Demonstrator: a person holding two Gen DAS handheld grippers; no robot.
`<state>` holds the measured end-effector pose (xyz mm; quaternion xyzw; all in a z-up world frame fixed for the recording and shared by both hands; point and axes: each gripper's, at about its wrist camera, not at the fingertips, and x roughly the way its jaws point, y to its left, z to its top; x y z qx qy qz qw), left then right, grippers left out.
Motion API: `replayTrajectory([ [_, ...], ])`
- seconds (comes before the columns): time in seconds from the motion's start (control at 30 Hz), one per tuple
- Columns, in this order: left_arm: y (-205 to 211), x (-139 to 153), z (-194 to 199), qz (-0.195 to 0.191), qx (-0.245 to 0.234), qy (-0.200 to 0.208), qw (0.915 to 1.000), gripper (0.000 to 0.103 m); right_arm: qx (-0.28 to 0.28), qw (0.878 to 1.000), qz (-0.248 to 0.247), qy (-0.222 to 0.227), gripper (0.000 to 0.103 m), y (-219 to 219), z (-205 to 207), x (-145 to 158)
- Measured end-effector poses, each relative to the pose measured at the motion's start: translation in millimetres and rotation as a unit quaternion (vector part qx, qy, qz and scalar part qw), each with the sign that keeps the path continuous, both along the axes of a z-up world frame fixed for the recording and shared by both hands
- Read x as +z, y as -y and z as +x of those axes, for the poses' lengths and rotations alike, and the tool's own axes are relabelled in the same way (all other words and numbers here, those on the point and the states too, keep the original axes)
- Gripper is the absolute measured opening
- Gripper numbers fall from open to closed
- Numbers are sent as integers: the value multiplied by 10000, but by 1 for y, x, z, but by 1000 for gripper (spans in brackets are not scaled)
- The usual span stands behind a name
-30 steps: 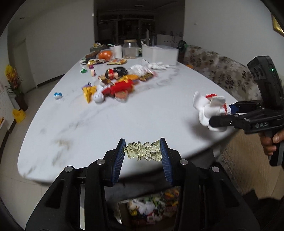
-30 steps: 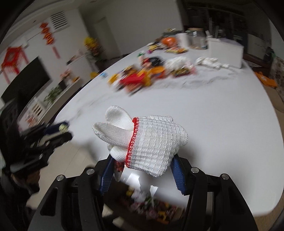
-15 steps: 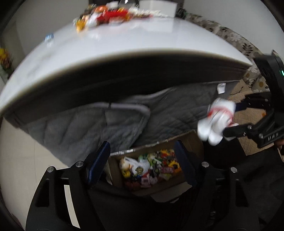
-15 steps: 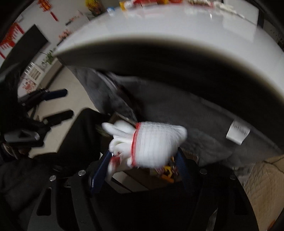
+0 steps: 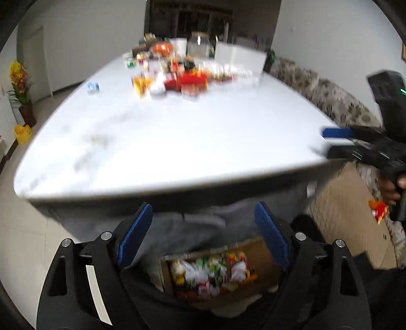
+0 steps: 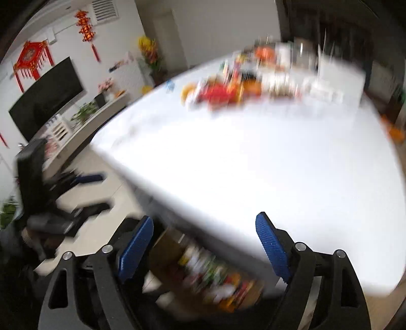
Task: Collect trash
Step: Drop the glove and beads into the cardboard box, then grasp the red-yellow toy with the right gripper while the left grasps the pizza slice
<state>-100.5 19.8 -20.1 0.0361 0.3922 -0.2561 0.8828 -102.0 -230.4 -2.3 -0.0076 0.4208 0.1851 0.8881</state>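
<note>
Blurred bright trash (image 5: 187, 81) lies heaped at the far end of the white table (image 5: 177, 142), more fills the cardboard box (image 5: 261, 251) below its near edge, where the left gripper (image 5: 203, 238) and right gripper (image 6: 204, 243) have just been opening, nothing between them.

White walls (image 5: 330, 38) and pale tiled floor (image 5: 22, 228) all round; dark cabinet (image 5: 190, 20) at the far end behind the white marbled surface (image 5: 190, 142). Patterned sofa (image 5: 324, 94) along one side, yellow flowers (image 5: 17, 76) in a corner pot. Opposite wall: black television (image 6: 45, 101), red hanging ornaments (image 6: 33, 61), white low unit (image 6: 83, 129) with green plants.
</note>
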Motion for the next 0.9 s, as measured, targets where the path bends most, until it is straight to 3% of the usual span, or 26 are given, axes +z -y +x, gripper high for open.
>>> replayTrajectory([
  [0.13, -2, 19, 27, -206, 357, 264, 9988, 85, -127, 9989, -197, 413, 82, -25, 79, 6],
  [0.23, -5, 25, 43, -479, 615, 242, 9967, 85, -294, 9987, -133, 392, 82, -41, 136, -1],
  [0.33, -13, 25, 54, -768, 754, 121, 9941, 86, -390, 9983, -264, 344, 89, -58, 185, -8],
  [0.5, -22, 14, 65, -788, 832, -59, 9934, 86, -286, 9974, -650, 113, 89, -83, 243, -33],
  [0.53, -24, 11, 67, -802, 841, -105, 9932, 86, -287, 9966, -768, 97, 75, -86, 249, -38],
  [0.57, -25, 9, 69, -827, 847, -157, 9928, 86, -293, 9961, -830, 10, 73, -86, 253, -44],
  [0.7, -28, 7, 72, -973, 837, -177, 9916, 86, -549, 9974, -455, -81, 72, -64, 234, -40],
  [0.9, -10, 7, 82, -829, 618, -162, 9945, 86, -643, 9979, 25, 83, 72, -16, 171, -19],
])
